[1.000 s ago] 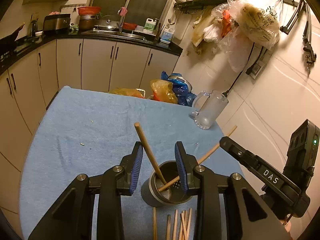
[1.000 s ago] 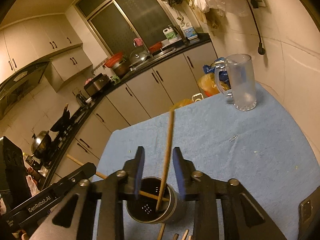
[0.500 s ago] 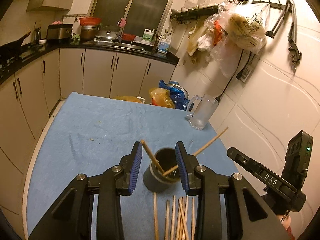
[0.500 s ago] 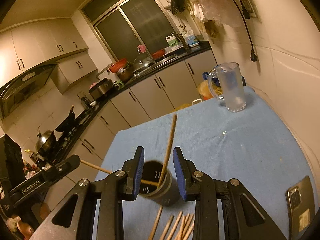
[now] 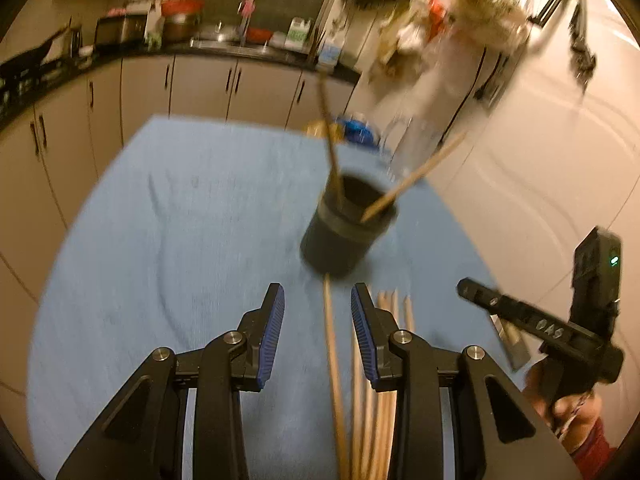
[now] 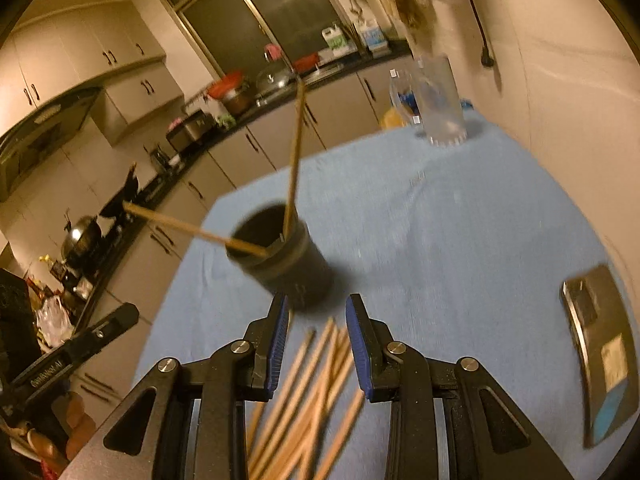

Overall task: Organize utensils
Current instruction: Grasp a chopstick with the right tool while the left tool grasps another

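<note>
A dark cylindrical holder (image 5: 344, 228) stands on the blue table cloth (image 5: 160, 240) with two wooden chopsticks (image 5: 416, 176) leaning out of it. Several loose chopsticks (image 5: 368, 408) lie on the cloth in front of it. My left gripper (image 5: 318, 312) hangs open just above them, and one chopstick (image 5: 332, 360) runs between its jaws without touching the pads. In the right wrist view the holder (image 6: 280, 256) sits just ahead of my right gripper (image 6: 318, 328). That gripper is open over the fanned loose chopsticks (image 6: 312, 380) and holds nothing.
A glass mug (image 6: 440, 100) stands at the table's far right corner near the wall. A phone (image 6: 600, 360) lies on the cloth to the right. Kitchen cabinets (image 5: 200, 84) and a counter run behind the table. Bags hang on the wall (image 5: 460, 20).
Both grippers have drawn back from the holder and sunk toward the loose chopsticks. The holder was between the jaws before; it now stands ahead of them. The jaws keep the same gap.
</note>
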`<state>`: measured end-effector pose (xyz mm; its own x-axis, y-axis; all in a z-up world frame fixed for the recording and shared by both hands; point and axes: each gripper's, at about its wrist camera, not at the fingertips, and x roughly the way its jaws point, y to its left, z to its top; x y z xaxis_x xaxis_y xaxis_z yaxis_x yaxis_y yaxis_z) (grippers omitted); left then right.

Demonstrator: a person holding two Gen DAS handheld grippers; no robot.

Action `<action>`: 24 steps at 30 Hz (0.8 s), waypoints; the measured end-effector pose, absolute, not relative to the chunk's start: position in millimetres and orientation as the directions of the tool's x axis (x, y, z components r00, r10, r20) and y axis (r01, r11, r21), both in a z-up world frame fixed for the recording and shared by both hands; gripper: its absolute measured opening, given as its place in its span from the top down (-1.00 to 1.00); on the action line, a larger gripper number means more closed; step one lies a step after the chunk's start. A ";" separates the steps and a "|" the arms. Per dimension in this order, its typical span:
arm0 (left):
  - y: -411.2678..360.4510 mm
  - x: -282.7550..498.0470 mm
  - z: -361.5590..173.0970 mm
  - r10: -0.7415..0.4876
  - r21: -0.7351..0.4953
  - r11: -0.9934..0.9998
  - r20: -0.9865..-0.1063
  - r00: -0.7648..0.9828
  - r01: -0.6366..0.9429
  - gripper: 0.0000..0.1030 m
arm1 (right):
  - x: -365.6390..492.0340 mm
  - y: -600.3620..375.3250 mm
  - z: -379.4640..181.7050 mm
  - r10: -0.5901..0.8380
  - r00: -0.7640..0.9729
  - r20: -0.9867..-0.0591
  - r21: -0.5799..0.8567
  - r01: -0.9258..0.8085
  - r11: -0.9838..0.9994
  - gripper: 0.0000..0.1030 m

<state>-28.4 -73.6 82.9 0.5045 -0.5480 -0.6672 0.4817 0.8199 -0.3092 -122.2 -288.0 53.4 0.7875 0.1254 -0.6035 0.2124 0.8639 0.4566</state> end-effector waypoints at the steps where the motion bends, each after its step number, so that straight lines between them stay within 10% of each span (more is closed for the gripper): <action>1: -73.3 -30.0 70.8 -0.542 -0.311 0.821 -0.687 0.484 0.478 0.36 | -124.9 -287.1 44.6 0.138 0.776 -0.616 0.460 0.212 0.862 0.37; 24: -82.6 -33.3 8.1 -0.521 -0.335 0.815 -0.781 0.345 0.474 0.36 | -111.0 -238.3 -22.1 0.191 0.596 -0.780 0.359 0.177 0.916 0.82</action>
<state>-33.3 -82.6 8.1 0.3449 -0.5213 -0.7806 0.4739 0.8145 -0.3346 -111.0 -238.3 -22.1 0.5956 0.1907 -0.7803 0.1774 0.9162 0.3593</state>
